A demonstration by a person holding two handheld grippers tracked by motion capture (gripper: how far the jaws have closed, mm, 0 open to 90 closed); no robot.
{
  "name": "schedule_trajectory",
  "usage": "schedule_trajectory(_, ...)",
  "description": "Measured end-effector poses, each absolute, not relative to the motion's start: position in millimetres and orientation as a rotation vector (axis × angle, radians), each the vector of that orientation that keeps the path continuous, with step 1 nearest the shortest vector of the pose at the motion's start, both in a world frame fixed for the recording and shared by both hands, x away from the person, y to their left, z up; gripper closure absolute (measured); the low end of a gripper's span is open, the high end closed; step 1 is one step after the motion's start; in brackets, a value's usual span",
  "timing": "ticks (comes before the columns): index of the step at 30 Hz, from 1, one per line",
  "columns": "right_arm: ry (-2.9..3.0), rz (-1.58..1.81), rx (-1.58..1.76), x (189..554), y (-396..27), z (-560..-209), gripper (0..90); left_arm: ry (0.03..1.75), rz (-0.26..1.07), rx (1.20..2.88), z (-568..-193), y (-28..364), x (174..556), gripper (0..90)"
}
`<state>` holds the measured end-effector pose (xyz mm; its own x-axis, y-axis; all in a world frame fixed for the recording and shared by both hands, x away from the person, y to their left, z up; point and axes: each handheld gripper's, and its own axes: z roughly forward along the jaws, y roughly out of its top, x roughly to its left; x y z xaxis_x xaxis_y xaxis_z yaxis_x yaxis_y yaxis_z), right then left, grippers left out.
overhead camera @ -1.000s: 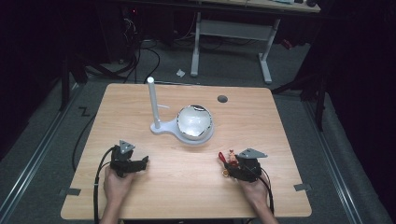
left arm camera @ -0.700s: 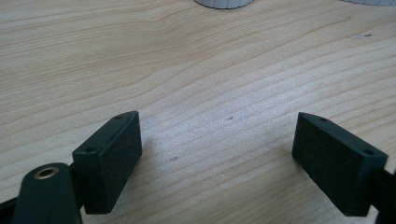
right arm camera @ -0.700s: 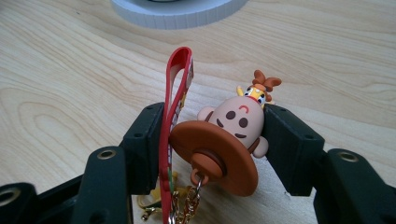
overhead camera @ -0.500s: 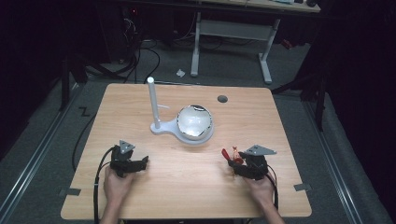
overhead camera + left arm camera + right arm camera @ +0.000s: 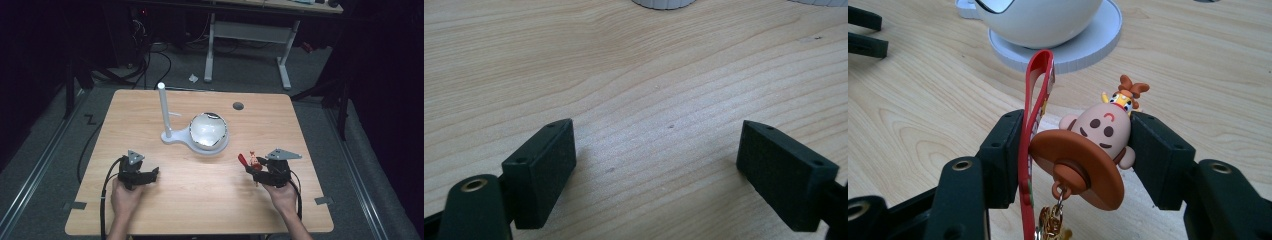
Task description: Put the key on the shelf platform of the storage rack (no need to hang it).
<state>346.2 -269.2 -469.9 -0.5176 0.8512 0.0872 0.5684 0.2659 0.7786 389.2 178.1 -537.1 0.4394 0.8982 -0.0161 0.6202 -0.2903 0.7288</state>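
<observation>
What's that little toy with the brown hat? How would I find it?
Start at the wooden table and find the white bowl-shaped stand in its middle. Nearer the person, the right gripper is shut on a keychain figure: a round smiling face, wide brown hat, red strap and gold clasp, the table's one colourful thing.

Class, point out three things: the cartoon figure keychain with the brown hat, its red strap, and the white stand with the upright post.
Cartoon figure keychain with brown hat [image 5: 1100, 125], right gripper view, face.
Red strap [image 5: 1039, 80], right gripper view, upper loop.
White stand with upright post [image 5: 163, 107], high view, post.
</observation>
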Motion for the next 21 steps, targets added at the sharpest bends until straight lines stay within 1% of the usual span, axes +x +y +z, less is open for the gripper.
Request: schedule_trajectory(21,2.218,1.174,1.243,352.9,-268.0,-444.3,42.2,1.269,0.534,2.022,-537.0,177.7,388.4,17.2)
